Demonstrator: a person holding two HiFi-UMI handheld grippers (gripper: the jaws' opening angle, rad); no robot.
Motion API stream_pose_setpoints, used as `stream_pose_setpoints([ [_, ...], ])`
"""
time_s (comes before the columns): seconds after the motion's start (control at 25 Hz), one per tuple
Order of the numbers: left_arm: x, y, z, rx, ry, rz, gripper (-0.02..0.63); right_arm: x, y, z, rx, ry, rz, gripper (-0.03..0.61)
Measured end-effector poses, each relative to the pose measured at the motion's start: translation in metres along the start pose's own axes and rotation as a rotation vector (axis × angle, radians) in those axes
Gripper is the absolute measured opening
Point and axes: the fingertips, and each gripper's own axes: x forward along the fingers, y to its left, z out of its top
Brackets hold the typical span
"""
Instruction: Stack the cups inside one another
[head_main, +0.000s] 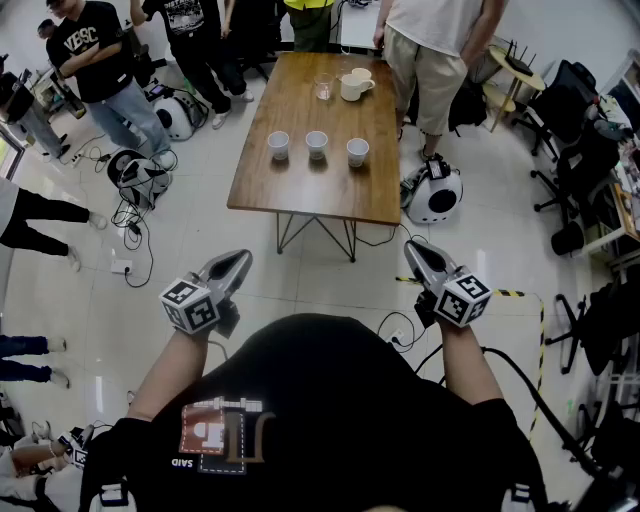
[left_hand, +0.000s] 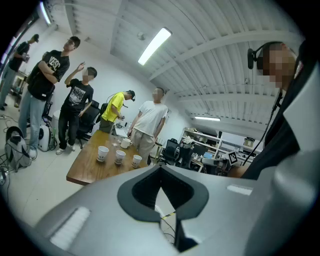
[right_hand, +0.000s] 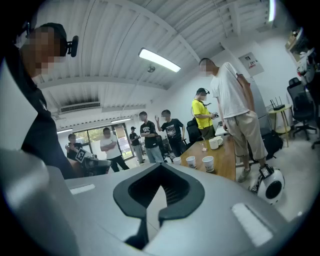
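Note:
Three white paper cups stand in a row on the near half of a brown wooden table (head_main: 300, 195): a left cup (head_main: 279, 145), a middle cup (head_main: 317, 144) and a right cup (head_main: 358, 152). All three are upright and apart. My left gripper (head_main: 243, 258) and right gripper (head_main: 411, 248) hover over the floor well short of the table, both pointing at it. Each is shut with nothing between its jaws. The left gripper view shows the cups (left_hand: 120, 156) far beyond the closed left gripper (left_hand: 160, 169). They also appear far off (right_hand: 208, 163) past the right gripper (right_hand: 160, 166) in the right gripper view.
Two white mugs (head_main: 353, 86) and a glass (head_main: 323, 90) sit at the table's far end. Several people stand around the table. Round white devices (head_main: 435, 192) and cables lie on the floor beside it. Office chairs (head_main: 575, 150) crowd the right side.

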Motion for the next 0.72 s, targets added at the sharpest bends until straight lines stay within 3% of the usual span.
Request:
stream_pose_setpoints([
  [0.4,0.05,-0.046,-0.008,0.029,0.015,-0.003,0.002,-0.034,-0.052,-0.007,-0.007,0.039,0.01,0.012],
  [0.72,0.065,-0.004,0.032,0.218,0.03,-0.006,0.002,0.027,-0.047,-0.004,-0.038,0.073,0.019,0.014],
])
